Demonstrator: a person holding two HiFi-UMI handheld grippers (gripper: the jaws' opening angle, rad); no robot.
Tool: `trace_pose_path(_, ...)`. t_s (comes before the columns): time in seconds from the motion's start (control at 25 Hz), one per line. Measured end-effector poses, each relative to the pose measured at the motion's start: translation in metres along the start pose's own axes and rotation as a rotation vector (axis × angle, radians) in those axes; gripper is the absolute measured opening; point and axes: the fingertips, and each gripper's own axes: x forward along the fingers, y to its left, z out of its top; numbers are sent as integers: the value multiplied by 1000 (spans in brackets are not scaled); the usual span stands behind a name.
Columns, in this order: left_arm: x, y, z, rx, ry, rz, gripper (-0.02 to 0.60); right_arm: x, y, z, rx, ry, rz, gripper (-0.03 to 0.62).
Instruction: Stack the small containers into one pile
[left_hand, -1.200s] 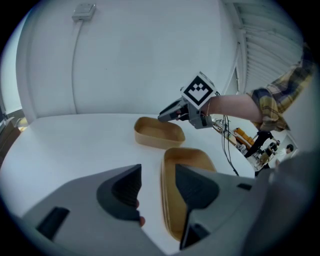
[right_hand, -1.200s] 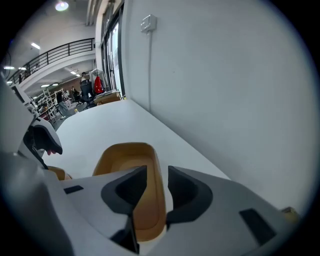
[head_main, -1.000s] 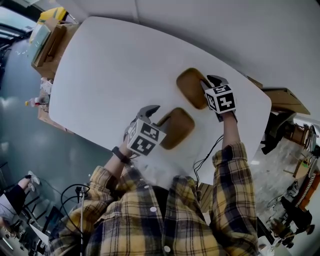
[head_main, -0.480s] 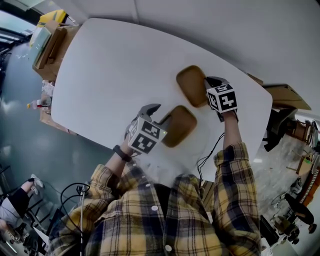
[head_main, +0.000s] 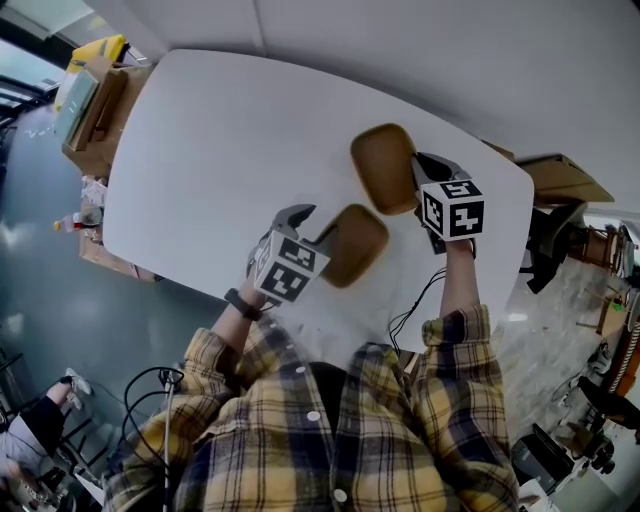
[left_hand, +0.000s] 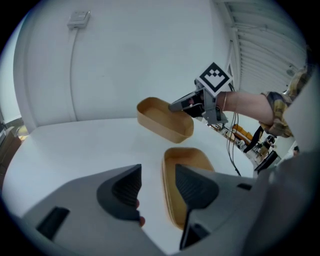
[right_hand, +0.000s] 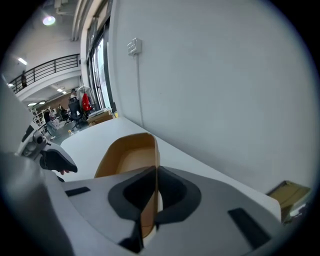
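Two shallow brown oval containers are in play on a white table (head_main: 220, 150). My right gripper (head_main: 418, 175) is shut on the thin side wall of the far container (head_main: 383, 165), which hangs tilted above the tabletop. In the right gripper view that wall (right_hand: 127, 155) runs straight between my closed jaws (right_hand: 156, 192). The near container (head_main: 355, 243) rests flat on the table. My left gripper (head_main: 305, 222) is open at its left rim. In the left gripper view one jaw stands outside the near container (left_hand: 187, 170) and one over its inside, with the lifted container (left_hand: 162, 120) beyond.
Cardboard boxes (head_main: 95, 85) stand on the floor past the table's left end, and another box (head_main: 570, 185) sits off its right end. A white wall with a socket and cable (left_hand: 79, 19) runs behind the table. A black cable (head_main: 410, 310) hangs at the near edge.
My right gripper has risen with the far container, lifting it off the table and tilting it. The left gripper and the near container have stayed in place.
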Motion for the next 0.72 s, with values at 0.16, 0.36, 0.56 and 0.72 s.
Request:
trace_pose_path(0.16,-7,7,-2,-2,-12,16,218,-32,22,0,131,-58,-37,21)
trace_pose_path(0.36,-15,17,7,6,-39,42,218,-61,43,-23,380,-115,-71,21)
trace_pose_path(0.56,-25,31,8,15,-53,53,218,-74,67,-53,627,-177,-84,21)
trace_pose_path(0.72,-27,35,2,23,-46,42,218,-83,89,-79,811,-242,-106,21)
